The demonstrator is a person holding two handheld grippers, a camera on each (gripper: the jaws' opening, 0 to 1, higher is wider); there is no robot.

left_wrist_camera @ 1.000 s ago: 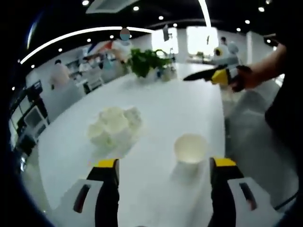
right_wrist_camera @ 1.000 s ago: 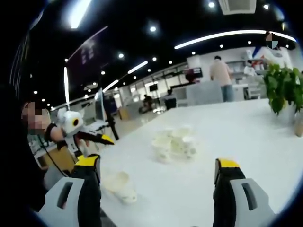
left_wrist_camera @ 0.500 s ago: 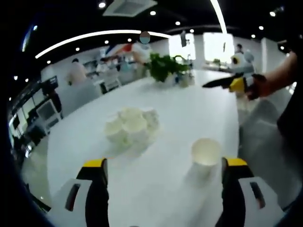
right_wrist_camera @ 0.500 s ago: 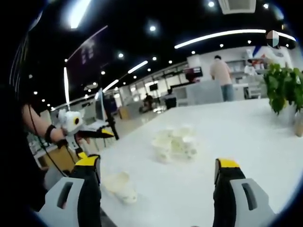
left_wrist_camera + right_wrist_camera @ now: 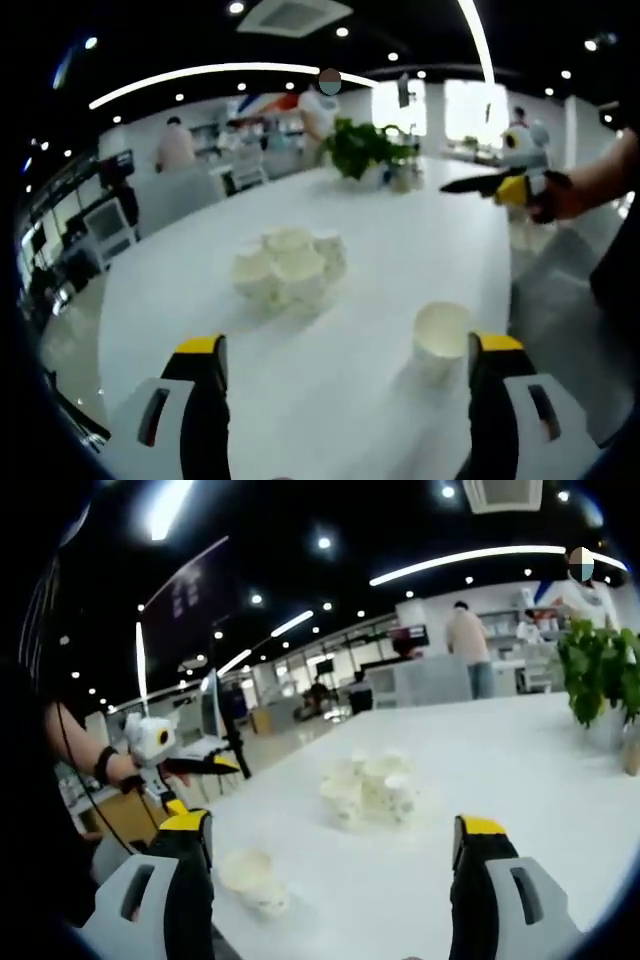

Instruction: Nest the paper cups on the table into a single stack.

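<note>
Several white paper cups stand bunched in a cluster (image 5: 289, 271) in the middle of the white table (image 5: 400, 235). A single cup (image 5: 442, 337) stands upright apart from them, close to my left gripper's right jaw. My left gripper (image 5: 348, 352) is open, empty, and short of both. In the right gripper view the cluster (image 5: 368, 785) lies ahead and the single cup (image 5: 250, 876) sits beside the left jaw. My right gripper (image 5: 335, 832) is open and empty above the table. Each gripper shows in the other's view, the right gripper (image 5: 495, 183) and the left gripper (image 5: 190, 764).
A green potted plant (image 5: 365, 148) stands at the table's far end, also the plant (image 5: 598, 665) at the right. The table edge runs close behind the single cup. People and desks are in the background hall.
The left gripper's camera has shifted, so the cluster and single cup sit further right and lower in its view. The right gripper view has barely changed. No cup has been moved.
</note>
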